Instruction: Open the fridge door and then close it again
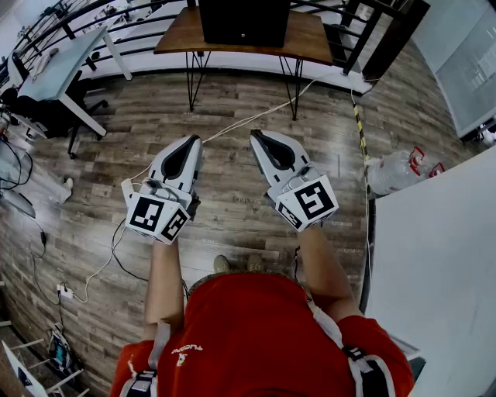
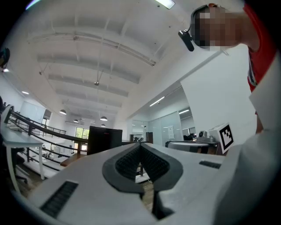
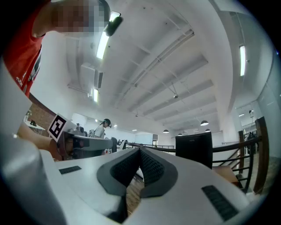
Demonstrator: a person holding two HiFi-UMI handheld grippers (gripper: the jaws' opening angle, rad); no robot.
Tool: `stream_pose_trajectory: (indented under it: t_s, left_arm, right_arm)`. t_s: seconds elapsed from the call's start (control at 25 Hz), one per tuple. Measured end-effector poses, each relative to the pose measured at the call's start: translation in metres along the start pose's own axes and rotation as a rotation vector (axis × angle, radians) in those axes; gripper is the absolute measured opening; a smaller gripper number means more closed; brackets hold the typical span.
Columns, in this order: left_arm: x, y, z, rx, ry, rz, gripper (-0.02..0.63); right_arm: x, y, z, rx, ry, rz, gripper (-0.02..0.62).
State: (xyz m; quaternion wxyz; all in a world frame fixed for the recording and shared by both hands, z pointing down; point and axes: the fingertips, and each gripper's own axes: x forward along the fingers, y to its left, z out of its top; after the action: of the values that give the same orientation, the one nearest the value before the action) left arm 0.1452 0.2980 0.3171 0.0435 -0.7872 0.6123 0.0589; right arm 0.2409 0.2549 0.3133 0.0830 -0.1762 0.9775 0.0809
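A black fridge (image 1: 242, 19), apparently shut, stands on a wooden table (image 1: 311, 40).

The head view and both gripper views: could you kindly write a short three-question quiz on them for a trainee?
1. True or false: the left gripper and the right gripper both have their fingers shut on nothing.
2. What does the black box stand on? A: the floor. B: a wooden table. C: a chair.
3. Fill in: both grippers hang over a ____ floor.
Key: 1 true; 2 B; 3 wooden.
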Motion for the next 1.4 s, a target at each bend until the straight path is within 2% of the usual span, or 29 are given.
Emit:
stream_pose_trajectory:
  t_s: [0.48, 0.84, 1.12, 1.4]
  left_arm:
    - [0.015, -0.022, -0.004, 0.007, -0.012, 0.034, 0.009]
    - [0.028, -0.015, -0.012, 0.017, 0.003, 0.074, 0.009]
    - [0.052, 0.033, -0.019, 0.021, -0.015, 0.067, 0.009]
    - [0.087, 0.125, -0.022, 0.015, -0.041, 0.033, 0.009]
  right_arm:
    - [-0.022, -0.010, 0.003, 0.013, -0.035, 0.036, 0.025]
    - [-0.014, -0.026, 0.001, 0.030, -0.058, 0.074, 0.025]
    - [0.032, -0.042, -0.016, 0.015, -0.055, 0.075, 0.025]
    - [0.121, -0.067, -0.029, -0.006, -0.039, 0.034, 0.025]
